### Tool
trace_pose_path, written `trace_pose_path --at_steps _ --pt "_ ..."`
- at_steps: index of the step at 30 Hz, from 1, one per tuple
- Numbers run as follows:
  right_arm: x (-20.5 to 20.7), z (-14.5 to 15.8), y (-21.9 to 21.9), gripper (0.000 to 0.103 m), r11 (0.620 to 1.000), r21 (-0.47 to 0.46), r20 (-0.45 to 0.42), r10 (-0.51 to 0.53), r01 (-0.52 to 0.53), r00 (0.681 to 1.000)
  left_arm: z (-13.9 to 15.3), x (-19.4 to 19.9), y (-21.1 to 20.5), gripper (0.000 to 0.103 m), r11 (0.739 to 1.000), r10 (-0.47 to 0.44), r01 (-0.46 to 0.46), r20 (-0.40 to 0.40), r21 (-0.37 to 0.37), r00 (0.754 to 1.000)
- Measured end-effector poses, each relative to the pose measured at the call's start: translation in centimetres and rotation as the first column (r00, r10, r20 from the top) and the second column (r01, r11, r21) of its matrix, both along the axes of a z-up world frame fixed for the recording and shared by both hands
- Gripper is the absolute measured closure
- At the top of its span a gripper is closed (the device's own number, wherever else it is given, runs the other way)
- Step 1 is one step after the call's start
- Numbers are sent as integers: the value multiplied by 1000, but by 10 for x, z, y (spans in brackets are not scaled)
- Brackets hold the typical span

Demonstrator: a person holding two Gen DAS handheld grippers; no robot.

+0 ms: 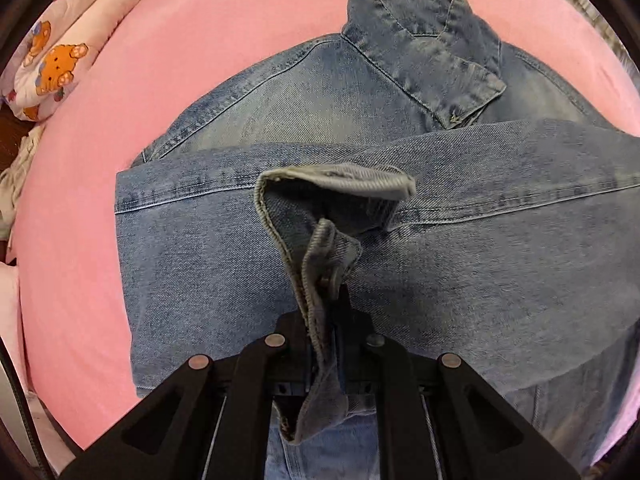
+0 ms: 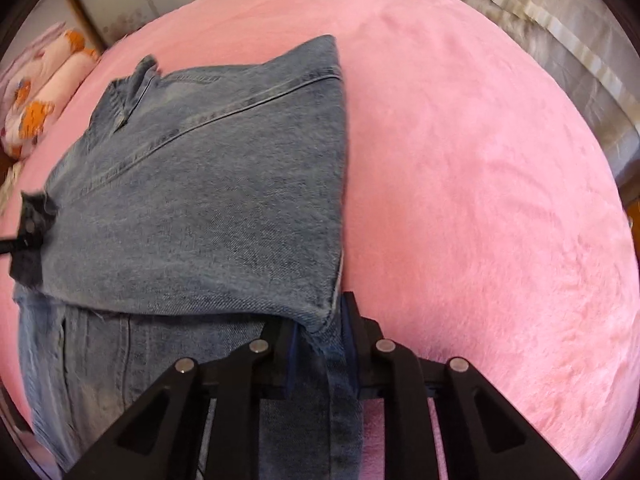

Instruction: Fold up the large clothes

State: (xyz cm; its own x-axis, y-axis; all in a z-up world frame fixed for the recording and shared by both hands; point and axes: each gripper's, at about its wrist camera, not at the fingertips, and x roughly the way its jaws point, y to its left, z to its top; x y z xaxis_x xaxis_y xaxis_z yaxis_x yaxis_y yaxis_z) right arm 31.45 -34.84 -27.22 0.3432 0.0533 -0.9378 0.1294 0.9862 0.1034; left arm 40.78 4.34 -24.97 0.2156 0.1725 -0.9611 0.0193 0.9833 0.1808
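Note:
A blue denim jacket [image 1: 360,92] lies on the pink bed cover [image 1: 72,240], collar [image 1: 424,52] at the far end. One sleeve [image 1: 500,200] is folded across its body. My left gripper [image 1: 324,320] is shut on the sleeve cuff [image 1: 316,248], held just above the jacket. In the right wrist view the jacket [image 2: 208,200] lies to the left. My right gripper [image 2: 320,332] is shut on the folded sleeve's near right corner [image 2: 324,316]. The left gripper [image 2: 28,224] also shows at the far left edge of that view.
A rolled pink quilt with orange bear prints [image 1: 60,56] lies at the bed's far left corner. Pink bed cover [image 2: 480,200] extends to the right of the jacket. Pale bedding [image 2: 540,32] lies beyond the far right edge.

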Motion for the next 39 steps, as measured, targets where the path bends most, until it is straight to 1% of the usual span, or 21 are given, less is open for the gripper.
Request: trace_pose_path --at_steps 3,5,7,8,10,12,16,18,19,21,22,24,26,28,29,30,31,32,33,37,39 --pt "-3 3 -1 85 1000 7 1 -25 25 1000 -4 -3 -1 91 1000 -9 9 13 6 1000" --pt "-5 7 1 85 1000 -1 6 -29 29 1000 -2 -7 0 83 1000 -13 13 19 22 1000" --pt "-6 13 3 83 999 -5 11 -36 36 999 3 -12 2 72 997 -21 19 22 69 1000" --pt "-8 16 3 82 999 -8 14 -37 38 999 7 -15 3 71 997 -17 15 29 82 999" --pt "-11 24 5 82 999 -22 14 -38 39 999 19 -24 3 63 997 8 -12 55 74 998" --pt "-15 29 5 82 998 -35 12 -42 43 999 28 -30 8 61 997 43 -49 83 62 996" --pt "-24 45 7 82 998 -39 30 -45 46 999 48 -45 21 61 982 111 -131 145 134 983" --pt "-28 56 11 82 998 -14 66 -56 57 996 57 -54 26 61 981 127 -148 170 123 977" --pt "-29 60 13 82 998 9 84 -65 65 994 66 -57 30 61 985 138 -154 173 82 975" --pt "-27 63 19 82 991 106 106 -89 78 990 73 -64 29 61 987 158 -156 157 -25 975" --pt "-24 61 23 82 982 172 106 -102 83 989 77 -71 26 61 981 176 -161 137 -110 975" --pt "-18 55 32 83 960 265 93 -122 93 988 74 -77 18 61 960 190 -163 103 -227 976" --pt "-10 47 47 87 938 338 79 -118 84 990 71 -85 -1 66 925 182 -142 83 -351 980" --pt "-3 43 66 93 936 349 95 -82 44 992 63 -87 -21 81 903 166 -118 80 -413 983" --pt "1 41 77 95 940 340 100 -56 18 993 60 -87 -30 85 893 159 -113 71 -436 985" --pt "4 37 87 99 941 339 96 -30 -4 995 56 -86 -39 94 882 152 -108 60 -458 986" --pt "8 32 96 102 939 343 88 -11 -20 996 49 -84 -50 95 866 152 -111 45 -487 987" --pt "8 29 102 102 936 351 82 0 -28 997 44 -82 -58 95 860 156 -117 37 -496 987" --pt "9 26 105 103 934 357 80 6 -34 997 39 -80 -64 98 859 160 -128 23 -497 987" --pt "16 11 114 103 945 326 48 25 -39 999 8 -69 -84 99 852 179 -179 -46 -492 983" --pt "18 2 113 103 953 302 21 -1 -6 1000 -9 -64 -87 99 860 211 -222 -76 -460 975"
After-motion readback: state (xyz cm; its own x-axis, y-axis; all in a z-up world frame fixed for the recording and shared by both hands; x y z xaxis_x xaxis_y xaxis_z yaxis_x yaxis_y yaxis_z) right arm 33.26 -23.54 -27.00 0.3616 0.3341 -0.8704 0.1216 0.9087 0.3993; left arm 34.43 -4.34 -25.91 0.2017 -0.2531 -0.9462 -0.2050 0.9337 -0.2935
